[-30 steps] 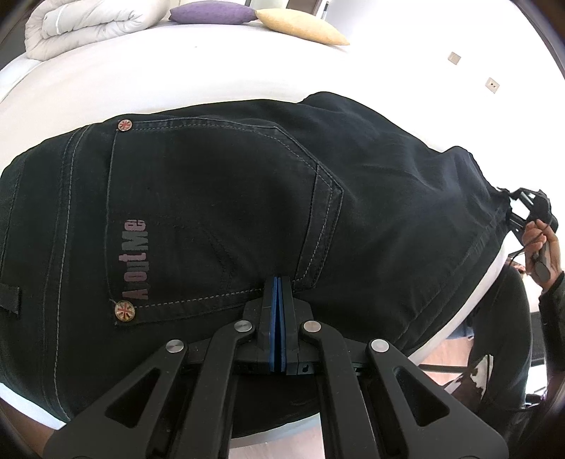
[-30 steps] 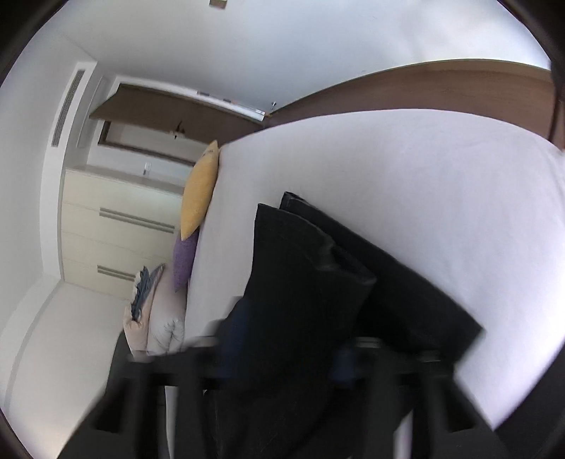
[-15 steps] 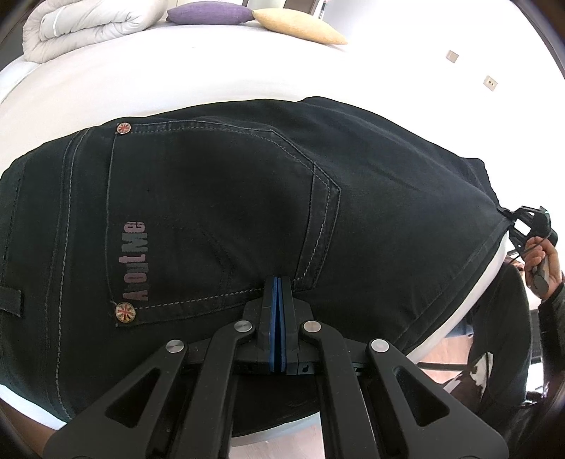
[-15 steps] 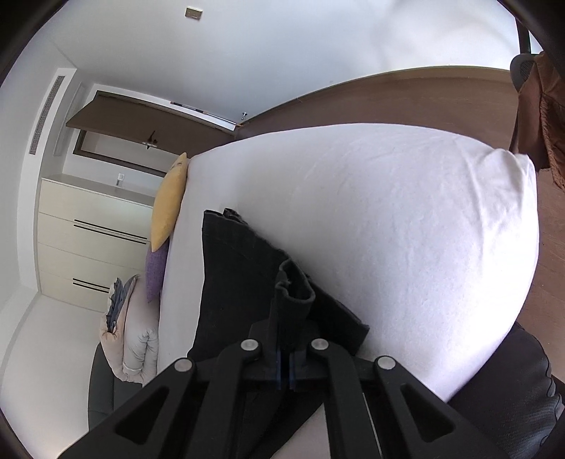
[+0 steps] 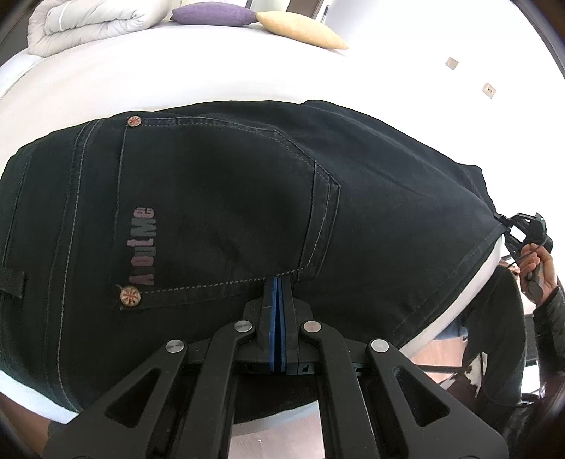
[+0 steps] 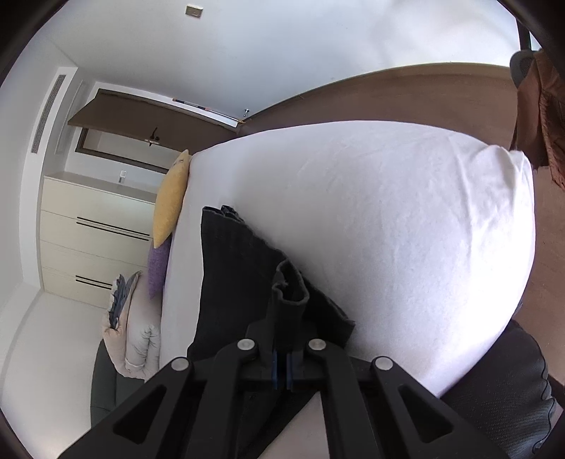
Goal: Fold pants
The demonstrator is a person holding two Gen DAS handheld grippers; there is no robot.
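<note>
The black denim pants (image 5: 226,219) lie spread across the white bed sheet (image 5: 176,81), seat side up, the stitched back pocket (image 5: 219,208) with its faded lettering facing the ceiling. The left gripper (image 5: 278,282) has its blue-padded jaws pressed together right at the pocket's lower seam, at six o'clock on the garment; whether any cloth is pinched between them I can't tell from here. Out at three o'clock, the right gripper (image 5: 522,229) sits at the far edge of the fabric in the person's right hand (image 5: 540,261).

From the right wrist view, that right gripper (image 6: 281,347) is clamped on a bunched hem of dark cloth, which stands up in a curl between the fingers while the rest of the leg trails away toward eleven o'clock. The folded pale quilt (image 5: 95,21), the purple cushion (image 5: 212,12) and the yellow cushion (image 5: 303,30) sit up at twelve, well apart from the action.

Now the risks, as I judge them. That right-hand bite looks thick and lumpy, so a brisk pull could let an inner layer slip and leave the fold crooked. If the left jaws are only resting, the seat could drag across the sheet with the pull. And the near edge hangs close to the mattress side, so a tug toward six could slide the pants off.
</note>
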